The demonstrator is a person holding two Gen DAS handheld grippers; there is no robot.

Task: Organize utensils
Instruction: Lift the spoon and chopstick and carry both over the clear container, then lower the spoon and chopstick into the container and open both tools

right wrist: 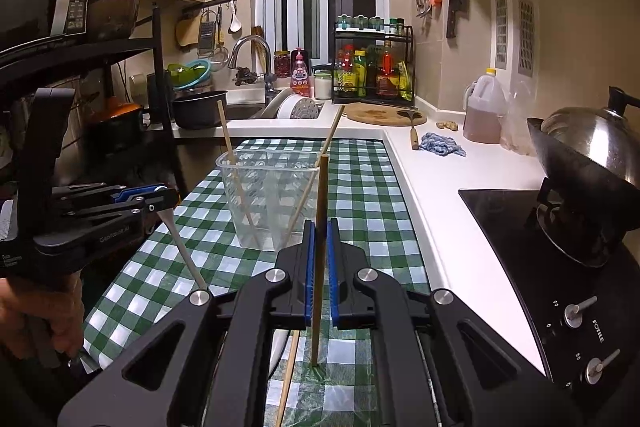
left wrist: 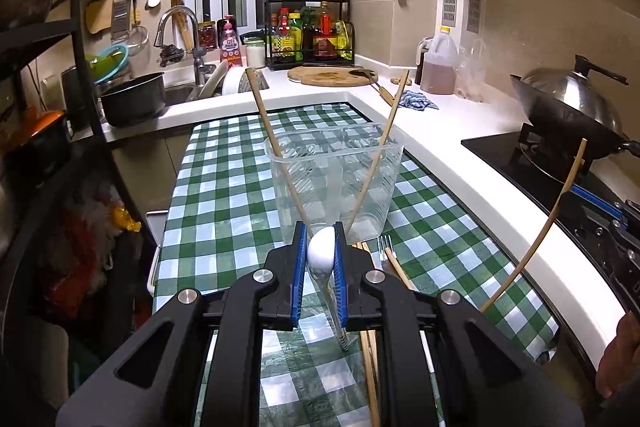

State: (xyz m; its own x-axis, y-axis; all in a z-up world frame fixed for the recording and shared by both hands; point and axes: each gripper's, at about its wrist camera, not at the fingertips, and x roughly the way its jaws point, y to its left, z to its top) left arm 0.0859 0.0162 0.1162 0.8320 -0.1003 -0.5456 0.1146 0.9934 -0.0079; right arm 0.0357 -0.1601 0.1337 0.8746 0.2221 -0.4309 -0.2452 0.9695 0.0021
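The right gripper (right wrist: 320, 227) pinches a thin brown wooden chopstick (right wrist: 320, 195) upright before a clear plastic tub (right wrist: 272, 203) on the green checked cloth (right wrist: 360, 187).

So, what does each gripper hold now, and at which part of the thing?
The left gripper is shut on a white spoon, gripping its bowl, handle hanging down. The right gripper is shut on a chopstick, around its middle, held upright.

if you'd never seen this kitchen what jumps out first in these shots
The green checked tablecloth fills the middle, and a clear plastic container stands on it with two chopsticks leaning apart inside. Nearest the cameras, the left claw is shut on a white spoon, while the right claw grips one chopstick upright. To the right, a dark wok under a steel lid sits on the black stove.
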